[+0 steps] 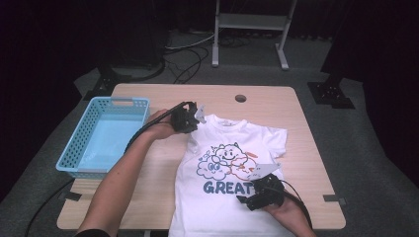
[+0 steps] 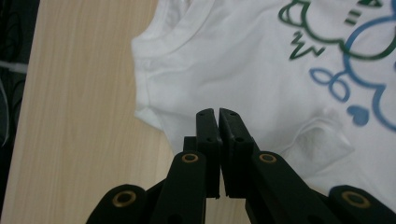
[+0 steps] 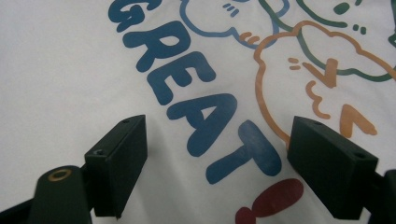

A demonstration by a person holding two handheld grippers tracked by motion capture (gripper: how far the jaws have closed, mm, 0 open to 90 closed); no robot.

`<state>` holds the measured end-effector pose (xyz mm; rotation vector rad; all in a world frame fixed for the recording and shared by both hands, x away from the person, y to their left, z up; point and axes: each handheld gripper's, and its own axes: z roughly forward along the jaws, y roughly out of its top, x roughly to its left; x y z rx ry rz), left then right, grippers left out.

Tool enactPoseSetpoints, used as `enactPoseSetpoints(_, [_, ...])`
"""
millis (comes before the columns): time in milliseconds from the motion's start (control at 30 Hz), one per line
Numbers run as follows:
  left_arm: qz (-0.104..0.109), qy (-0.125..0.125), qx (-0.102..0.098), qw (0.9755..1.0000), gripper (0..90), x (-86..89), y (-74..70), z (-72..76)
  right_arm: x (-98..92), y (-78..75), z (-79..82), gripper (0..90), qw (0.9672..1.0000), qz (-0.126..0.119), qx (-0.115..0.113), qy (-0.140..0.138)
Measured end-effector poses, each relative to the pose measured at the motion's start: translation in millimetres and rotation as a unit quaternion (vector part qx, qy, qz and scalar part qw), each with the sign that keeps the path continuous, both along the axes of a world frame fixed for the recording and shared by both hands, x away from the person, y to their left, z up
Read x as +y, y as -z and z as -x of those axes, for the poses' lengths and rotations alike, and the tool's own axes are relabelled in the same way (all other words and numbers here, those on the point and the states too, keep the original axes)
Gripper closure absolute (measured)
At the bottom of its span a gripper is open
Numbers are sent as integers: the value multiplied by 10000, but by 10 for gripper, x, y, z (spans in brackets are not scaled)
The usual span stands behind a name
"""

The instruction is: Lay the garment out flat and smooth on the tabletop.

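White cotton, the T-shirt [image 1: 232, 173] lay flat, print up, on the tabletop [image 1: 148, 163]. Folding looked barely begun: the left hand-held gripper [image 2: 217, 114] was pinched shut, empty, above the sleeve; the right hand-held gripper [image 3: 217, 154] gaped over "GREAT". Next, grasp an edge. The high view added a blue basket [image 1: 106, 136].

A light-blue basket [image 1: 81, 143] sits at the left edge of the wooden counter [image 1: 306, 163], overhanging it slightly. A round hole [image 1: 240, 98] marks the counter's far side. Beyond it, cables [image 1: 190, 57] lie on the floor beside a white frame [image 1: 252, 22].
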<state>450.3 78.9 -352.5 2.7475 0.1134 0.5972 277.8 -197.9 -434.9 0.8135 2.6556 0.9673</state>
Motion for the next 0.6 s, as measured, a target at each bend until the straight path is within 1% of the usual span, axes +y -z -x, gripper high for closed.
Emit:
enactPoseSetpoints(33, [-57,-38,-21,10000,871,37,-6,-3,8,-1,1,192,10000,11,-3,-2])
enactPoseSetpoints(133, [-102,-223,-67,9997,871,151,-4,-11,17,-4,2,192,10000,27,13,3])
enactPoseSetpoints(167, [-194,-353,-108,9991,868,231,5,-24,26,-9,2,193,10000,60,23,0])
enactPoseSetpoints(200, [-194,-353,-108,9991,863,231,5,-24,26,-9,2,193,10000,60,23,0])
enactPoseSetpoints(233, [-245,-427,-106,9987,863,273,7,-33,31,-11,5,193,10000,67,39,9])
enactPoseSetpoints(267, [-253,-500,-104,9984,830,316,9,-46,39,-15,10,192,9999,90,49,2])
enactPoseSetpoints(300, [-290,-554,-87,9980,828,358,7,-56,42,-16,12,193,9999,96,48,-4])
enactPoseSetpoints(333, [-257,-603,-75,9978,828,394,11,-57,42,-16,12,193,9999,96,48,-4])
enactPoseSetpoints(367, [-264,-627,-50,9977,828,423,10,-58,45,-17,15,193,9999,103,53,-2])
enactPoseSetpoints(433, [-176,-643,-4,9978,828,456,14,-47,51,-17,15,192,9999,107,45,-2])
enactPoseSetpoints(467, [-166,-608,-10,9980,823,460,12,-42,55,-17,14,192,9999,107,51,-1])
enactPoseSetpoints(533, [-166,-600,-59,9980,802,451,10,-27,67,-21,8,192,9999,129,65,-10])
enactPoseSetpoints(600, [-199,-599,-168,9979,795,443,-4,-25,75,-25,7,192,9999,149,60,-12])
